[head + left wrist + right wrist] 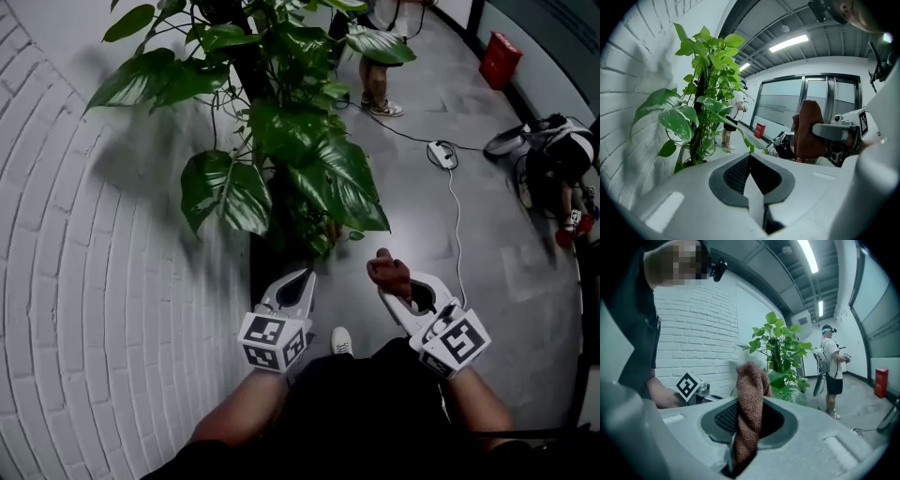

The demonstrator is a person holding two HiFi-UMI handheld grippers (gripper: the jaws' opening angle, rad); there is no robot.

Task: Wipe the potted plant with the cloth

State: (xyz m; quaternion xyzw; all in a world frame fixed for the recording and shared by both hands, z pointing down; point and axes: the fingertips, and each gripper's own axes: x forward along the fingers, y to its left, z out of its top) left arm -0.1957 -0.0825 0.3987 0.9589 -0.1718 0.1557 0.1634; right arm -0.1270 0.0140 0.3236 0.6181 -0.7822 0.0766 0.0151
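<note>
The potted plant (281, 141) stands against the white brick wall, its broad green leaves spreading ahead of both grippers; its pot is hidden under the foliage. It also shows in the left gripper view (701, 108) and in the right gripper view (780, 352). A reddish-brown cloth (388, 271) sticks up from my right gripper (398, 291), which is shut on it; the cloth (750, 404) fills the jaws there. My left gripper (302, 278) is shut and holds nothing, just below the lowest leaves. From the left gripper view, the cloth (808, 129) hangs to the right.
The curved brick wall (75, 281) closes off the left. Beyond the plant a person (380, 89) stands on the grey floor. A cable with a white device (442, 154), a red box (500, 60) and a pile of gear (548, 150) lie to the right.
</note>
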